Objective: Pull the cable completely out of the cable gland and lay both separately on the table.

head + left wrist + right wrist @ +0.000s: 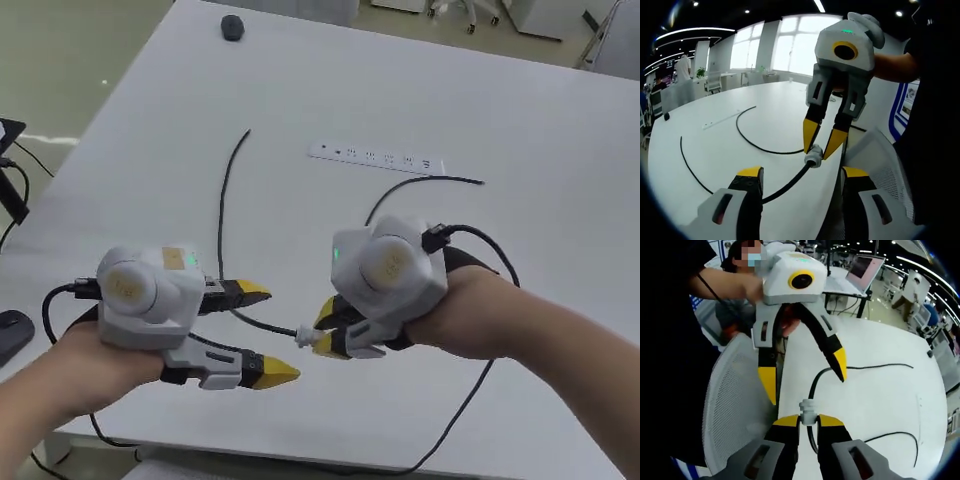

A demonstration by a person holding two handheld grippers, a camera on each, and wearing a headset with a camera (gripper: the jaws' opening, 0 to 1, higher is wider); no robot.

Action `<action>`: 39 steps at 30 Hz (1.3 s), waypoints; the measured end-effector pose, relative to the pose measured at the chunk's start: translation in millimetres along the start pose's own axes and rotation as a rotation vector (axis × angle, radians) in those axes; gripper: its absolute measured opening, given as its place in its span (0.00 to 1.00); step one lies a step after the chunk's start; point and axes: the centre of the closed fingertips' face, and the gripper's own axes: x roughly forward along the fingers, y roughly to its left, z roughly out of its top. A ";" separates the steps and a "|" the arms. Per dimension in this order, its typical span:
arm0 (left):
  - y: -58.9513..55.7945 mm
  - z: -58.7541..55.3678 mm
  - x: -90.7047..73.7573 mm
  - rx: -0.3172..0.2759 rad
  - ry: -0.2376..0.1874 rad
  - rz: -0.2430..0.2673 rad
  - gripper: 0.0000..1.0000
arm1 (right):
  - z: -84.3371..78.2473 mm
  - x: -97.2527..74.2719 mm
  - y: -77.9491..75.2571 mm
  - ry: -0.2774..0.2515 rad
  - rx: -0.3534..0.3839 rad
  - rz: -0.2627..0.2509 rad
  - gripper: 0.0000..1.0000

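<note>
Head view, left gripper point(272, 333): jaws spread wide, gripping nothing; the cable point(222, 210) runs loose between them.
Head view, right gripper point(322, 332): jaws pinched on the cable gland point(305, 337), low over the table point(520, 120).
Left gripper view: cable point(785, 186) passes between own wide jaws to the cable gland point(814, 156) at the right gripper's point(818, 150) yellow tips.
Right gripper view: cable gland point(808, 412) clamped between own tips; cable point(865, 367) threaded through it, its far length lying on the table; left gripper point(807, 387) opposite, spread.

The left gripper point(276, 333) and right gripper point(322, 332) are white boxes with black jaws and yellow tips. Each has a green light point(337, 253) and a black cord point(478, 236). The shirt point(934, 125) is black.
</note>
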 end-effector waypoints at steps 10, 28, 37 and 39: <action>-12.3 6.0 8.7 0.041 -0.022 -0.067 0.45 | -1.6 -3.4 3.2 0.016 -0.076 -0.011 0.07; -24.7 10.5 10.0 0.048 -0.058 -0.142 0.17 | -3.2 -5.5 6.1 0.007 -0.156 -0.022 0.07; -28.7 11.6 12.0 0.068 -0.066 -0.159 0.16 | -4.7 -9.3 8.7 0.000 -0.163 -0.030 0.07; -30.0 12.1 12.1 0.066 -0.069 -0.166 0.16 | -4.8 -10.7 9.4 -0.003 -0.163 -0.030 0.07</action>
